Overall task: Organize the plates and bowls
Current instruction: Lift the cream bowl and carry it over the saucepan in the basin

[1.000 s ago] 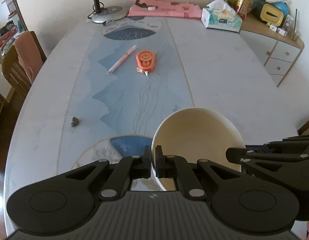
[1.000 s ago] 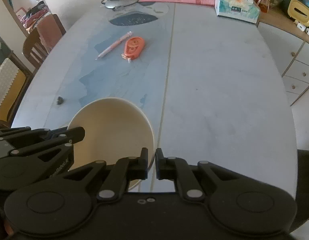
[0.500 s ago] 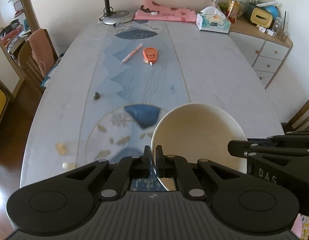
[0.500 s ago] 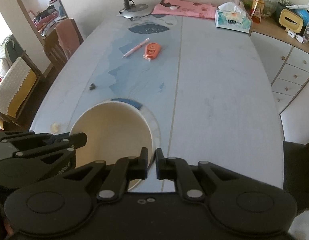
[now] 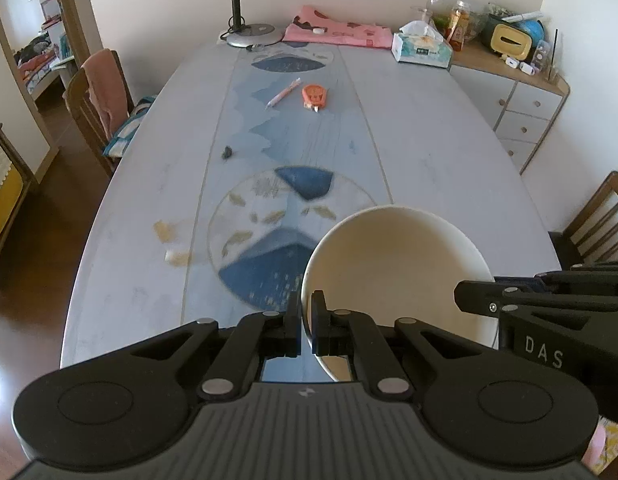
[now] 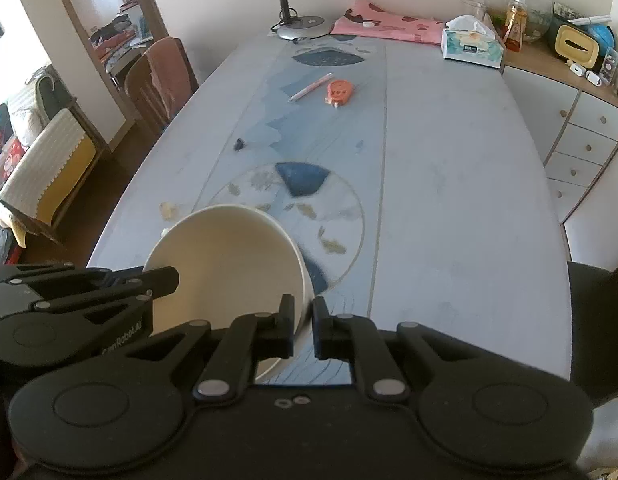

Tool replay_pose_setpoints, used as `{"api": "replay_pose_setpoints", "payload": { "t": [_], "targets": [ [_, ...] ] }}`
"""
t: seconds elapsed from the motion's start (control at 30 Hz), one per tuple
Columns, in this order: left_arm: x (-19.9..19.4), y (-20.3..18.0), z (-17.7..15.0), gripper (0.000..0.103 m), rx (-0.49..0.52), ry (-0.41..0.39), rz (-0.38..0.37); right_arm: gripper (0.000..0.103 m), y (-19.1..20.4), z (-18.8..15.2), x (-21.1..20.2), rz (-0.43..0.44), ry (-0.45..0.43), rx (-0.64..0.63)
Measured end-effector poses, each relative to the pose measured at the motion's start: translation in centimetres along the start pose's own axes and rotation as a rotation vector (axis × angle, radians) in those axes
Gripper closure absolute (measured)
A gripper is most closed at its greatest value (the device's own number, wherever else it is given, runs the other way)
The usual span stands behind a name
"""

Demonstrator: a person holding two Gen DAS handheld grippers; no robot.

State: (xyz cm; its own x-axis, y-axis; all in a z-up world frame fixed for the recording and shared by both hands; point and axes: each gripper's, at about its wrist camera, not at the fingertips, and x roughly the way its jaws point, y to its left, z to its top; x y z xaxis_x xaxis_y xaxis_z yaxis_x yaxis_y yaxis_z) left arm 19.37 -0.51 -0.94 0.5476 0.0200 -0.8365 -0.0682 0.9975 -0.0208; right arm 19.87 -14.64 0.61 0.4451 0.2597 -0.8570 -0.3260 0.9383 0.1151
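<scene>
A cream bowl [image 5: 393, 268] is held above the near end of the table between both grippers; it also shows in the right wrist view [image 6: 229, 268]. My left gripper [image 5: 305, 318] is shut on the bowl's left rim. My right gripper [image 6: 303, 320] is shut on the bowl's right rim. Each gripper's black body shows at the edge of the other's view. The bowl is empty inside and tilts slightly.
A long pale table [image 5: 429, 140] carries a pink pen [image 5: 284, 93], an orange tape dispenser [image 5: 315, 96], a small dark lump [image 5: 227, 153], a tissue box [image 5: 421, 50], a pink cloth [image 5: 337, 32] and a lamp [image 5: 249, 32]. Chairs stand left [image 5: 97, 100] and right [image 5: 597, 216]. A drawer cabinet [image 5: 521, 112] stands at right.
Both grippers have lifted and pulled back with the bowl; the table looks farther below, and its round blue pattern near the front has come into view.
</scene>
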Motion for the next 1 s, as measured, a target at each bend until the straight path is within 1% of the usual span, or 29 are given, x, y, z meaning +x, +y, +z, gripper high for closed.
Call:
{"api": "replay_pose_setpoints", "payload": {
  "t": [0.23, 0.4, 0.63, 0.77, 0.83, 1.0],
  "targets": [
    [-2.1, 1.6, -4.3, 0.100, -0.007, 0.018, -0.003, 0.093, 2.2, -3.8, -1.0, 0.026, 0.024, -0.009],
    [-2.8, 2.4, -7.2, 0.100, -0.011, 0.028, -0.001, 0.093, 3.4, -6.6, -0.9, 0.044, 0.054, -0.012],
    [-2.9, 2.4, -10.8, 0.100, 0.031, 0.014, 0.021, 0.093, 4.4, -9.6, -0.3, 0.055, 0.098, -0.034],
    [-2.3, 2.5, -12.2, 0.100, 0.040, 0.020, 0.027, 0.093, 4.9, -10.9, 0.2, 0.054, 0.114, -0.058],
    [-2.1, 2.7, -12.8, 0.100, 0.044, 0.020, 0.038, 0.092, 5.1, -11.6, 0.5, 0.067, 0.127, -0.064],
    [-1.5, 2.6, -14.0, 0.100, 0.061, 0.014, 0.035, 0.092, 5.2, -12.6, 1.4, 0.066, 0.142, -0.070]
  ]
}}
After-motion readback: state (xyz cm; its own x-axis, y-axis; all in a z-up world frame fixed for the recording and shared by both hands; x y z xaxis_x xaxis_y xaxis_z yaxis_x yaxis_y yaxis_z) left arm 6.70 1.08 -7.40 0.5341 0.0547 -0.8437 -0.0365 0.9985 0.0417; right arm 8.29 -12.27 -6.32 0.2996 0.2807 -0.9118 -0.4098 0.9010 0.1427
